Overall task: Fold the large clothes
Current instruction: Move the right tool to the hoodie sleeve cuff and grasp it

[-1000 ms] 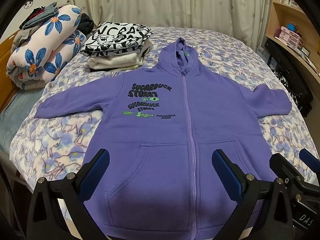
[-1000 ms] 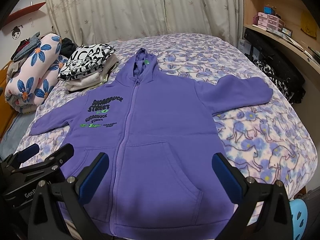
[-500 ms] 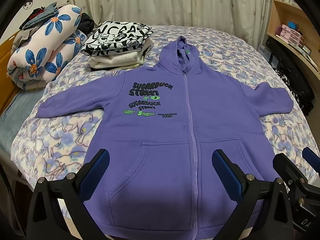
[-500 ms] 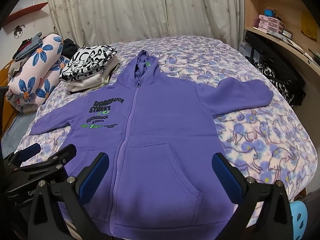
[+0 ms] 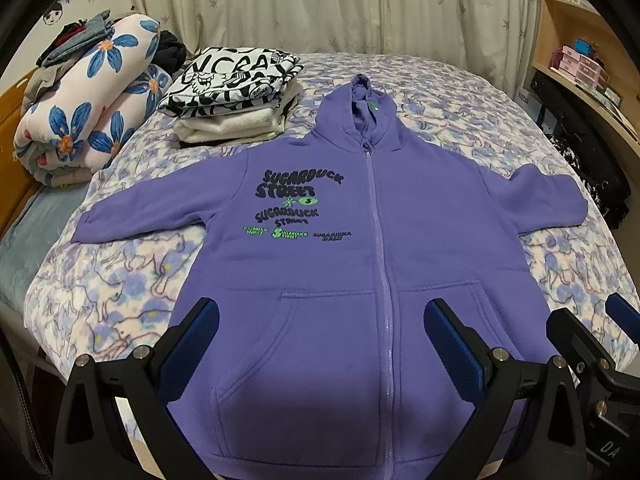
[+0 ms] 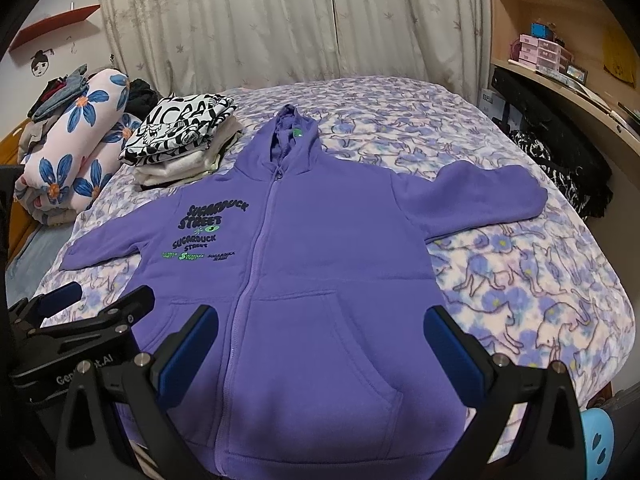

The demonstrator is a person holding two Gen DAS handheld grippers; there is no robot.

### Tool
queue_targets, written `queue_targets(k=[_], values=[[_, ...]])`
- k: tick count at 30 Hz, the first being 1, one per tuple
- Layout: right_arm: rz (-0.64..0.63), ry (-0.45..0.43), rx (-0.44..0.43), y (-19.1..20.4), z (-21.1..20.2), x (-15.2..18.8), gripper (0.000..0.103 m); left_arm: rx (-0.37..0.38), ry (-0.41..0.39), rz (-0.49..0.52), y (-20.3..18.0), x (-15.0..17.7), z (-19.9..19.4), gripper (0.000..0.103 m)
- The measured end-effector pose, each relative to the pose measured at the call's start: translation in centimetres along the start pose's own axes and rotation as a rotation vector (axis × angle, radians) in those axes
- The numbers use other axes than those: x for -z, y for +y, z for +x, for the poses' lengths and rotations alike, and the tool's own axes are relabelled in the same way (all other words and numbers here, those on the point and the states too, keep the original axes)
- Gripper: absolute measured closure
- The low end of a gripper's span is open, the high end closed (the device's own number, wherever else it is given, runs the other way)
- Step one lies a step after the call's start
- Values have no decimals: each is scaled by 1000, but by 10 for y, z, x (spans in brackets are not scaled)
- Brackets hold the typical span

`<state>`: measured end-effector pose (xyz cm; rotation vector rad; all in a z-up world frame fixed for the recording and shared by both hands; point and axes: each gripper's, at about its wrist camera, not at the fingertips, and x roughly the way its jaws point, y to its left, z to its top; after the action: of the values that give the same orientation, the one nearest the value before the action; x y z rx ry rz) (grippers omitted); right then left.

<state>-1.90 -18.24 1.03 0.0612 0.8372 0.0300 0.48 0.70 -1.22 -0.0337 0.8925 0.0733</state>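
Observation:
A purple zip hoodie [image 5: 360, 264] with dark "Sugarduck Street" print lies flat, front up, on the bed, sleeves spread to both sides and hood pointing away. It also shows in the right wrist view [image 6: 320, 272]. My left gripper [image 5: 320, 340] is open and empty, held above the hoodie's hem over the left pocket. My right gripper [image 6: 320, 344] is open and empty above the right pocket. The left gripper shows at the lower left of the right wrist view [image 6: 80, 320], and the right gripper at the lower right edge of the left wrist view [image 5: 592, 344].
The bed has a floral fleece cover [image 5: 112, 288]. A stack of folded clothes [image 5: 236, 96] sits at the back left, beside a rolled flowered quilt [image 5: 88, 108]. Wooden shelves [image 6: 560, 64] and dark clothing [image 6: 560, 160] lie to the right. Curtains hang behind.
Both grippers have drawn back and risen slightly, so more of the hoodie and room shows. The hoodie has not moved. Both stay open.

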Motion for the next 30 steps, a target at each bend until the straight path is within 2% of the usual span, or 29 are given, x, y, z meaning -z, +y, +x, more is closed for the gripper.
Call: queue_targets(k=[6,20,22,27,30], values=[[12,-29,12,-25,-1,-23,1,-22,-47,11,-11,-24,-2,1],[-2,-208,197,-90,-22,-86,1,35,-160,50,-50,-100,-6,1],[0,-217,218,-102,-20,-95,1,42,-167,69,-60,-110,0,1],[22,-229,271,-138,-13,-115,1,112,-119,75,-84,-134,29,1],[40,-228,289,-160,-2,-121,1,122,-130,104,-104,-143,51,1]])
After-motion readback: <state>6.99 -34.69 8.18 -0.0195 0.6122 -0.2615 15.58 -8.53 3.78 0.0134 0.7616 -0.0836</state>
